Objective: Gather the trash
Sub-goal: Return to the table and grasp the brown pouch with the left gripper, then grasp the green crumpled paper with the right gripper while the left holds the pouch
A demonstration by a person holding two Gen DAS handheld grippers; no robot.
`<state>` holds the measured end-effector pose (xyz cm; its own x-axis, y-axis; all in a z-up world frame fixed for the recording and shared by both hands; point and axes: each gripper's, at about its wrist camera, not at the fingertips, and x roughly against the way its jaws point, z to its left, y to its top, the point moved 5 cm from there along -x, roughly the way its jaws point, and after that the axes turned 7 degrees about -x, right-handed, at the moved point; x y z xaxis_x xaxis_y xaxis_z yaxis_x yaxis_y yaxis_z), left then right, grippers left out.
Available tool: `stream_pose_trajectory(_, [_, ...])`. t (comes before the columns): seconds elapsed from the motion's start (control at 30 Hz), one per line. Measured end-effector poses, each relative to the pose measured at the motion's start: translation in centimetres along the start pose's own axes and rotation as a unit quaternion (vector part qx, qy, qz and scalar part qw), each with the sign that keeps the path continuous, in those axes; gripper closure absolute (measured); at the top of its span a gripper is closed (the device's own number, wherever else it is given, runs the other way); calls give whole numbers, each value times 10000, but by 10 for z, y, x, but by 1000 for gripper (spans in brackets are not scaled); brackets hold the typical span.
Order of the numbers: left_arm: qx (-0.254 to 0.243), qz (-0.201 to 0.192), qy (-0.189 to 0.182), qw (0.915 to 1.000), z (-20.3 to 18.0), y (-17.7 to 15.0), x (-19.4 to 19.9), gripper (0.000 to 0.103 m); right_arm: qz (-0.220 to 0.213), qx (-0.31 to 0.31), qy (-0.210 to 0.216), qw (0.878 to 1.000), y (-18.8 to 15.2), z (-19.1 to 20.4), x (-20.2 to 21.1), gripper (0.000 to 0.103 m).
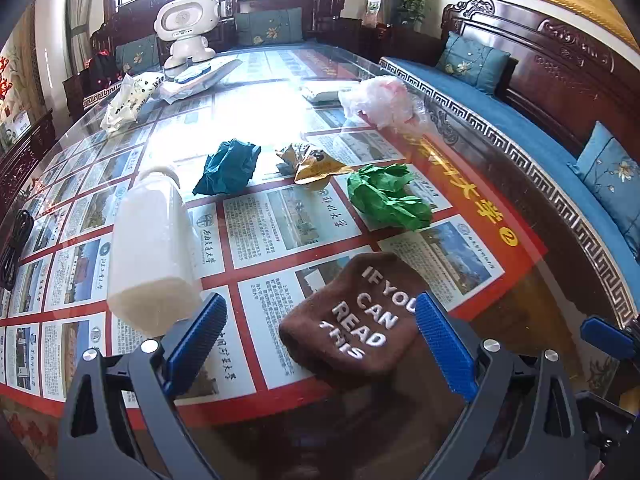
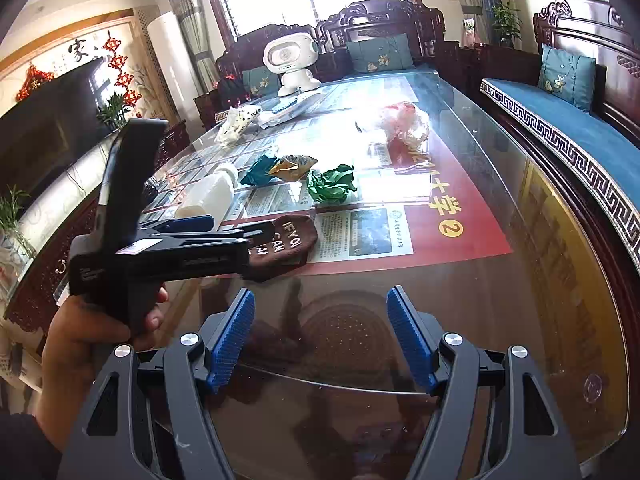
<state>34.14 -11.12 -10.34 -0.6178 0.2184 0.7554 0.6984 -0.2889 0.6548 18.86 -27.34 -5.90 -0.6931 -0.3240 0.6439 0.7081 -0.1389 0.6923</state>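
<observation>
A brown sock (image 1: 352, 320) lettered "IF YOU CAN READ THIS" lies on the glass table (image 1: 500, 300), between the wide-apart blue pads of my left gripper (image 1: 320, 300); the pads are not pressing on it. Beside the left pad lies a white plastic bottle (image 1: 152, 248). Farther off sit a teal crumpled paper (image 1: 228, 168), a gold wrapper (image 1: 308, 162), a green crumpled paper (image 1: 388, 196) and a crumpled plastic bag (image 1: 376, 100). My right gripper (image 2: 320, 294) hangs open over bare glass near the table's front edge. In its view a hand holds the left gripper (image 2: 240, 226) at the sock (image 2: 288, 240).
A white toy robot (image 1: 186, 28) and a white patterned bag (image 1: 128, 100) stand at the table's far end. A black cable (image 1: 16, 240) lies at the left edge. A carved wooden sofa with blue cushions (image 1: 540, 132) runs along the right side.
</observation>
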Motion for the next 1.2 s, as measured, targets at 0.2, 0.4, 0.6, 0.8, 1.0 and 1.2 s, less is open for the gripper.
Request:
stream_pose_trajectory(0.2, [171,169,-11,9997,8,-4,-11,30,-4,-30,7,10000,1,-5,-3,36])
stream_pose_trajectory(0.4, [38,144,-136,9998,9,-5,-8,72,24,-47,10,10000,1,-4,-8,37])
stream_pose_trajectory(0.6, [-192,-50,-281,9994,3,-6,-1,92,19,-38,24,10000,2,-1,-9,37])
stream_pose_trajectory(0.8, [-329,-213,-416,9984,-2,-4,8,94,-10,-52,3,10000,7,0,-12,40])
stream_pose_trajectory(1.0, [-327,-342,-345,9983,2,-7,21,94,-70,-51,4,10000,19,4,-21,42])
stream_pose_trajectory(1.2, [-264,-501,-280,9980,14,-10,38,94,-61,86,-40,9999,41,12,-43,42])
